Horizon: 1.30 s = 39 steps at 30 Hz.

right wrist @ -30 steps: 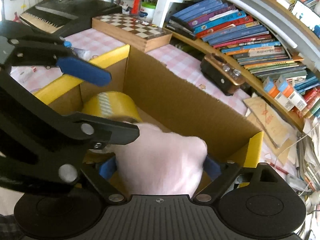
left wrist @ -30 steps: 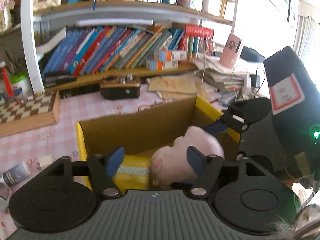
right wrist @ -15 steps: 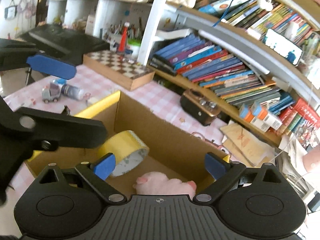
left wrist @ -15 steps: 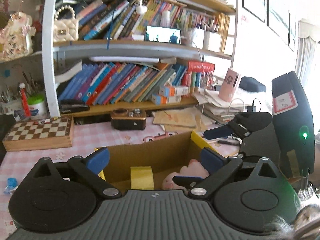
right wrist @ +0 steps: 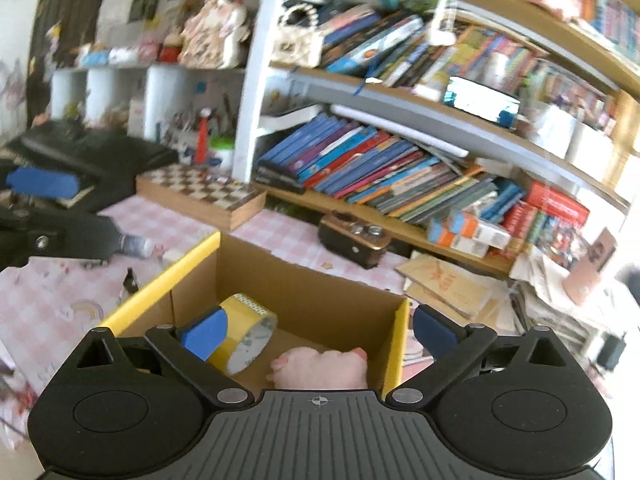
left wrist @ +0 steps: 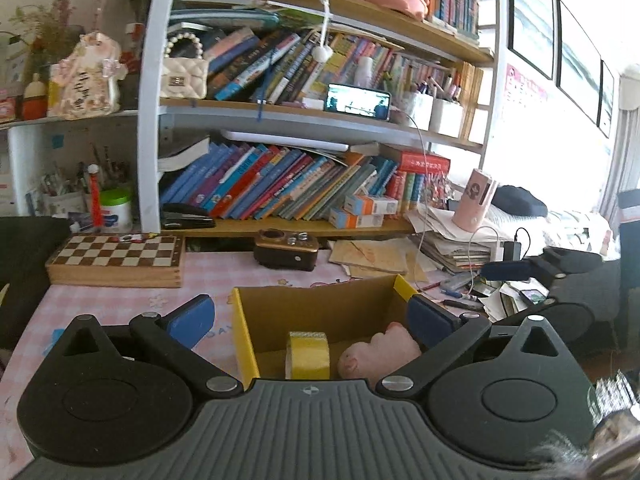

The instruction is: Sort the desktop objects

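A cardboard box [left wrist: 244, 336] with yellow rims stands on the pink checked tablecloth. Inside it are a yellow tape roll [left wrist: 309, 354] on edge and a pink plush toy [left wrist: 376, 354] to its right. My left gripper [left wrist: 311, 318] hangs above and behind the box, its jaws opening wide and touching nothing. In the right wrist view the box [right wrist: 160, 284], tape roll [right wrist: 244, 344] and plush toy [right wrist: 324, 368] lie below my right gripper [right wrist: 319, 333], whose jaws are also opening, with nothing pressed between them. One blue pad [right wrist: 40, 184] of the left gripper shows at far left.
A wooden chessboard box [left wrist: 116, 258] and a brown radio [left wrist: 286, 250] sit behind the box, before shelves packed with books. A pile of papers [left wrist: 452, 248] with a pink cup [left wrist: 474, 204] stands at right. A small bottle [right wrist: 136, 245] lies left of the box.
Both grippers have let go of the pink plush toy, which now lies in the box. Both drew back and upward, and their jaws spread wide.
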Tool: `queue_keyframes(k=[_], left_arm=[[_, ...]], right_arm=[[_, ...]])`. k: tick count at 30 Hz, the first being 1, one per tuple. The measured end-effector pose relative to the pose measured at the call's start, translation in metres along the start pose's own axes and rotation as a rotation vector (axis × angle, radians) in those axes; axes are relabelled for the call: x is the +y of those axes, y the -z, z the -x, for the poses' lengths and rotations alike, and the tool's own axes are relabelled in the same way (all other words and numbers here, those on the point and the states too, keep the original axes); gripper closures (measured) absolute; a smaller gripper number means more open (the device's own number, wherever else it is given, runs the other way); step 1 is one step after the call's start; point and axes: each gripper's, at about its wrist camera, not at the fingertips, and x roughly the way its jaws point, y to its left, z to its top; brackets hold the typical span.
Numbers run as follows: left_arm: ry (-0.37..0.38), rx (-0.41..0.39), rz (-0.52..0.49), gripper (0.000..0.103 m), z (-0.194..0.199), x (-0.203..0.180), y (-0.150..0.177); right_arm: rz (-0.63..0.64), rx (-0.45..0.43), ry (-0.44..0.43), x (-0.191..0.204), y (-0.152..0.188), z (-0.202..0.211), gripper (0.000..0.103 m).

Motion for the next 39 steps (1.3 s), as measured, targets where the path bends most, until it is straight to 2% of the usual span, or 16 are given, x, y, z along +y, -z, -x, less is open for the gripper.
queue_keyframes(k=[7,18,28,39], left_arm=[[-0.023,0.000,0.033,0.000,0.026,0.005,0.015],[-0.046,0.003,0.022,0.000,0.053,0.007,0.038],[-0.088,0.000,0.016,0.000,0.078,0.015,0.064],[-0.066,0.049,-0.010,0.000,0.105,0.038,0.089]], right_arm=[[-0.139,0.001,0.066,-0.005,0.018,0.026,0.002],[-0.315,0.021,0.148,0.003,0.047,0.057,0.002],[-0.358,0.030,0.204,0.051,0.074,0.075,0.002],[-0.390,0.089,0.242,0.101,0.095,0.091,0.002]])
